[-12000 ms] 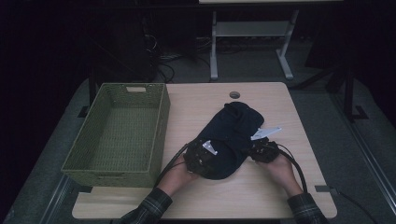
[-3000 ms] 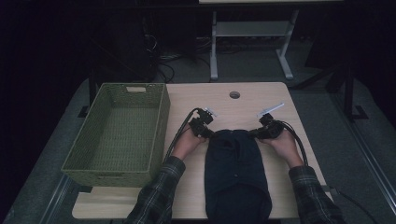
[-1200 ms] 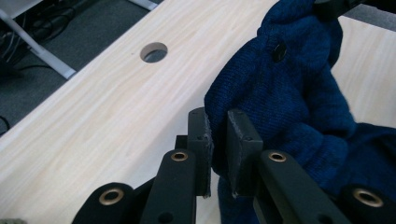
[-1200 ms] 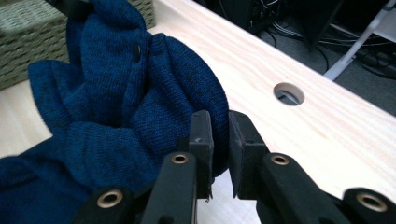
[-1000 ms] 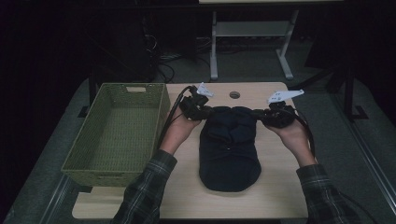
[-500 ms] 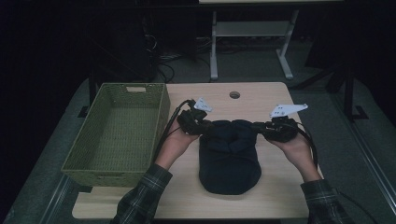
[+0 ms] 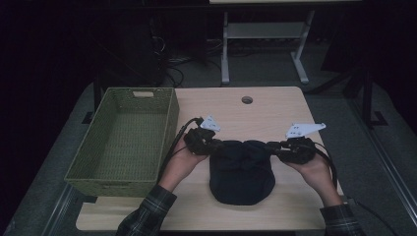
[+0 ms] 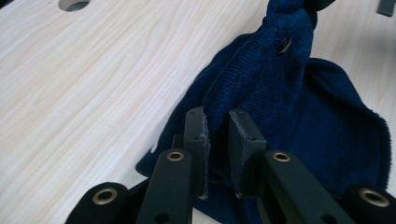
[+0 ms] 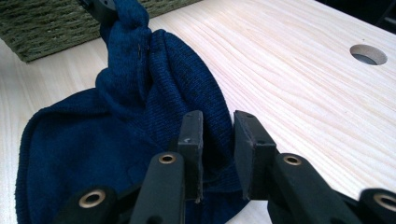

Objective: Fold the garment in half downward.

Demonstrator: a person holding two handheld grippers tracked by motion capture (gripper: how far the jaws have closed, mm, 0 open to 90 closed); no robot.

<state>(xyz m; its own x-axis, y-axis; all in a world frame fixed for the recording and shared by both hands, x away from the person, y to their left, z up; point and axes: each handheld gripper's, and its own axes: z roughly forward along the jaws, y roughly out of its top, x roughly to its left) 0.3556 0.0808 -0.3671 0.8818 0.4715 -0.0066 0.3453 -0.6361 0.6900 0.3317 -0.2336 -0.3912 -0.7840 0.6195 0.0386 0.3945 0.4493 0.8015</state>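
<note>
A dark blue knitted cloth [image 7: 241, 172] lies bunched on the wooden table [image 7: 275, 105], and both grippers hold its far edge. My left gripper [image 7: 216, 145] pinches the left corner, with a fold of the cloth [image 8: 289, 107] squeezed between its pads [image 8: 217, 114]. My right gripper [image 7: 273, 146] is at the right corner. Its jaws have just been opening a little, and a thick ridge of the cloth [image 9: 116, 130] still fills the gap between its pads [image 9: 218, 116]. The stretch between the two grips hangs slightly above the tabletop.
A green woven basket [image 7: 169, 123], empty, stands at the table's left, close to my left hand; its wall [image 9: 46, 23] is behind the cloth. A round cable hole [image 7: 247, 100] lies in the far middle of the table. Desk legs and cables stand beyond.
Both hands have come toward the near edge and sunk, bringing the cloth's far edge with them. The cloth now covers a shorter patch of table.
</note>
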